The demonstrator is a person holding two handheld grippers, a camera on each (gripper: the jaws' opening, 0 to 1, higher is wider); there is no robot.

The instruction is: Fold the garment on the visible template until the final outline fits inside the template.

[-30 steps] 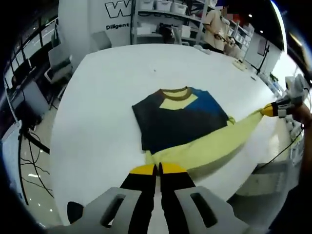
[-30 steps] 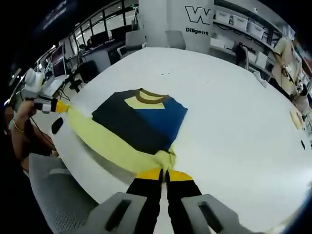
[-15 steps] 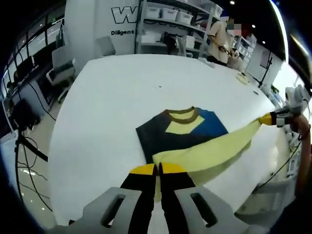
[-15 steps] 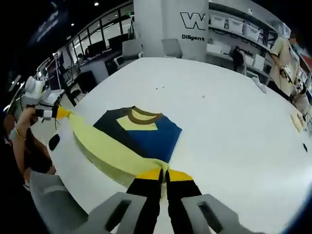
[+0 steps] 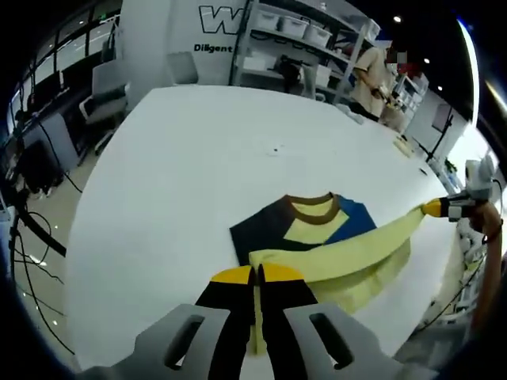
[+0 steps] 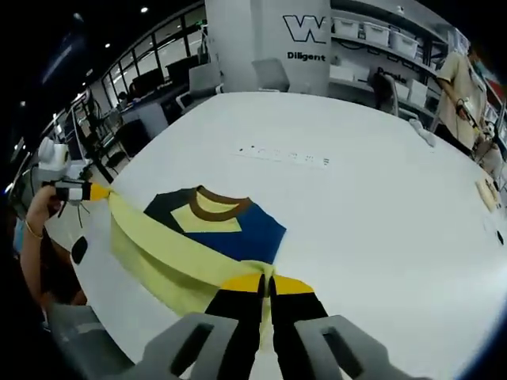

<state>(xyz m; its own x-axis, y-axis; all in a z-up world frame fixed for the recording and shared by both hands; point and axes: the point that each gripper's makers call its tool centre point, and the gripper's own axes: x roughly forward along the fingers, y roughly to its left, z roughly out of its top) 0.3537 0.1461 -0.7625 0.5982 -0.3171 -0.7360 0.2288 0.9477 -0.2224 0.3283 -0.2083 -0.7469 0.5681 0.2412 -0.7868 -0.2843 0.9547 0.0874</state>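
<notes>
- Lifted higher than a second ago, the garment's (image 5: pixel 333 253) pale yellow hem edge now stretches taut between my two grippers and has come up over the dark and blue body; more of the navy front is covered than before.
- My left gripper (image 5: pixel 256 275) has its jaws pressed together on one corner of that yellow edge; my right gripper (image 6: pixel 268 283) is clamped the same way on the other corner, and in the left gripper view it shows far off at the right, pulling the band straight.
- Collar (image 6: pixel 215 203) and yellow neck patch stay flat on the white table (image 5: pixel 182 158), near the edge closest to me.
- I judge this as the bottom-to-top fold in mid-carry: the hem has to travel on toward the collar and be laid down before I let go.
- I can't make out a template outline, so fit can't be judged yet.
- Risk: uneven tension could skew the fold line.
- Chairs (image 6: pixel 273 75) and shelving (image 5: pixel 293 32) stand well behind the table.
</notes>
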